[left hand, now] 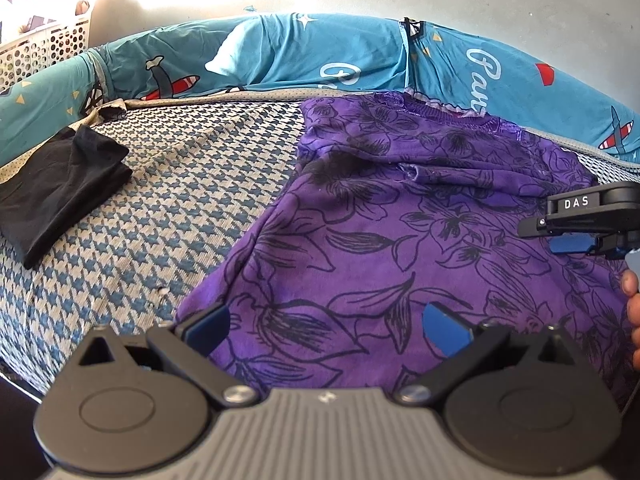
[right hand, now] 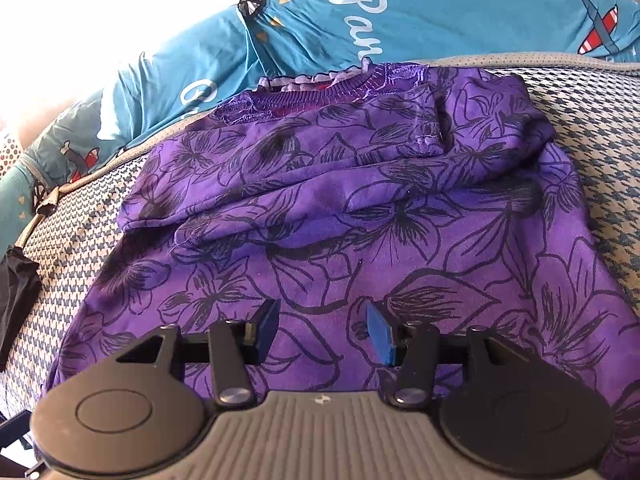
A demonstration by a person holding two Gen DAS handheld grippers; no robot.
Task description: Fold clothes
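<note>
Hovering over the near part of the purple flowered top (left hand: 400,240), the left hand-held gripper (left hand: 326,326) has its blue pads wide apart and holds nothing. The right hand-held gripper (right hand: 323,326) is also spread, with a smaller gap, empty above the same cloth. The top lies on the bed (left hand: 180,184) with houndstooth cover, both sleeves folded across the chest, neckline at the far side. A folded black garment (left hand: 60,192) rests well apart on the left. Behind runs a teal printed sheet (left hand: 280,52), and a white perforated basket (left hand: 44,48) stands at far left
</note>
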